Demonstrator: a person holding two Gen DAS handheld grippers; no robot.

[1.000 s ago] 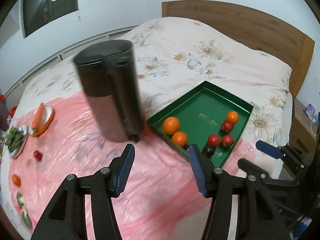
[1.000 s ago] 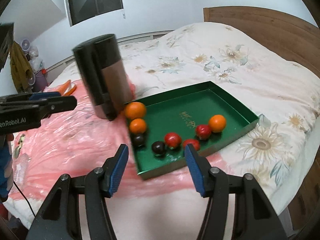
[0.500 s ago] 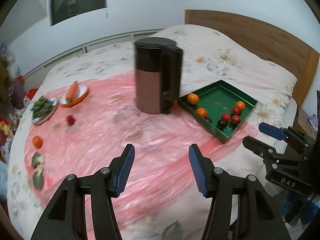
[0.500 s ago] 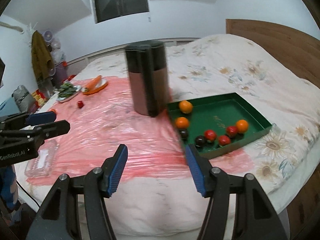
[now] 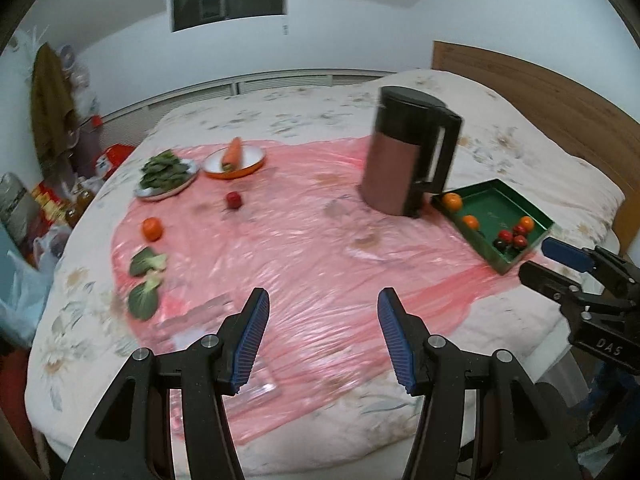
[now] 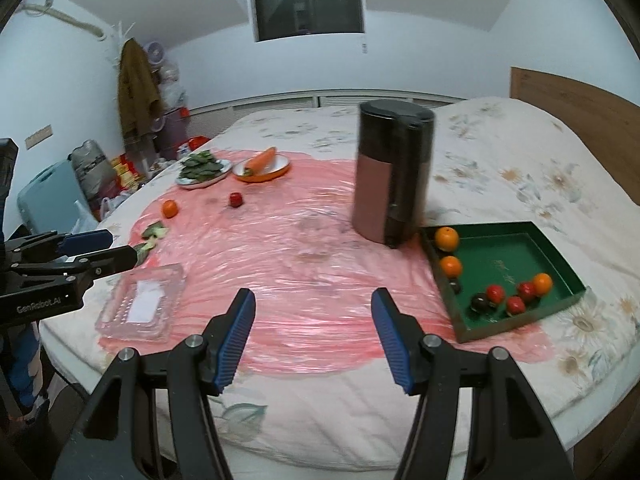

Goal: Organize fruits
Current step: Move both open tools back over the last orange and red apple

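Both grippers pulled back from green tray (image 6: 560, 258); whole bed now visible. Left gripper (image 5: 322, 338) and right gripper (image 6: 312, 334) jaws wide, empty, likely seeking stray orange (image 5: 152, 229), red fruit (image 5: 233, 200).

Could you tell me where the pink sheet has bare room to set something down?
The widest free patch lies between the kettle, the clear tray and the near edge. Around the plates and inside the green tray it is crowded.
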